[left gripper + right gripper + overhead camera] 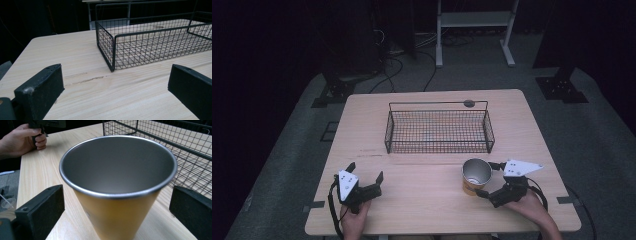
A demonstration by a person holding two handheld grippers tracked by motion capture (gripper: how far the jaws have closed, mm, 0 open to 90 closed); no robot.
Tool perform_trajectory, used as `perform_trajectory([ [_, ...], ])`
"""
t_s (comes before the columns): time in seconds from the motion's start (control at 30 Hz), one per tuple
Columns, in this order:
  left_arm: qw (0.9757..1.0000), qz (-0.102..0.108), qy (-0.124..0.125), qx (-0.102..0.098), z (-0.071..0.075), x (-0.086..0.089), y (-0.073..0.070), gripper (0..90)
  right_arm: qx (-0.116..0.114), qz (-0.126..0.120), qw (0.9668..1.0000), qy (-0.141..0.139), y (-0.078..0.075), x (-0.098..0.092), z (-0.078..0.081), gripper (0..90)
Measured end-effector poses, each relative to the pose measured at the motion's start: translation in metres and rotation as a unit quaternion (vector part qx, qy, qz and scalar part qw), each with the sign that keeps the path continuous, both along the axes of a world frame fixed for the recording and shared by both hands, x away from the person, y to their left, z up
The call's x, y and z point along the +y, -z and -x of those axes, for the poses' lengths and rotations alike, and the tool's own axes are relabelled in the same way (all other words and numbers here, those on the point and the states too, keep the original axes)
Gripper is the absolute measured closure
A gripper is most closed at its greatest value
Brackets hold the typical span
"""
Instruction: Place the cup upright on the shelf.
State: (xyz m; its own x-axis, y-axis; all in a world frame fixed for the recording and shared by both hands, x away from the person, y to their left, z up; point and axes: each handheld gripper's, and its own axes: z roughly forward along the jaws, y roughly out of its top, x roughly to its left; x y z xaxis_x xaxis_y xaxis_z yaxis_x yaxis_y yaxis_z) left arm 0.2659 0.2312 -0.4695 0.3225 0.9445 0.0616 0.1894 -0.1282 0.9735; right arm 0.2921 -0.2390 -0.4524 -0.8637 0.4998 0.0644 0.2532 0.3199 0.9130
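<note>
Cup (476,176) stands upright at lower right of the high view, just before the basket (438,131). My right gripper (490,179) straddles it, jaws wide, not gripping, lined up to grasp. Left gripper (365,171) idles wide open, holding nothing.

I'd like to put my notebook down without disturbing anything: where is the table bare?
Bare wood lies between the left gripper and the cup, and left of the wire basket. Crowded: the right gripper brackets the cup.
</note>
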Motion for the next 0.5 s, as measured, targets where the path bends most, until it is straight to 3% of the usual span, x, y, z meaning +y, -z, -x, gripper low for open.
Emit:
perform_trajectory([
  [0.2,1.0000,0.002,0.001,0.001,0.000,0.001,0.000,0.0,-0.006,0.016,0.9998,-0.009,-0.008,0.013,-0.004,0.0],
  [0.5,1.0000,0.002,0.002,0.000,0.000,0.001,0.000,0.0,0.002,0.013,0.9998,-0.013,-0.005,0.020,-0.011,0.0],
])
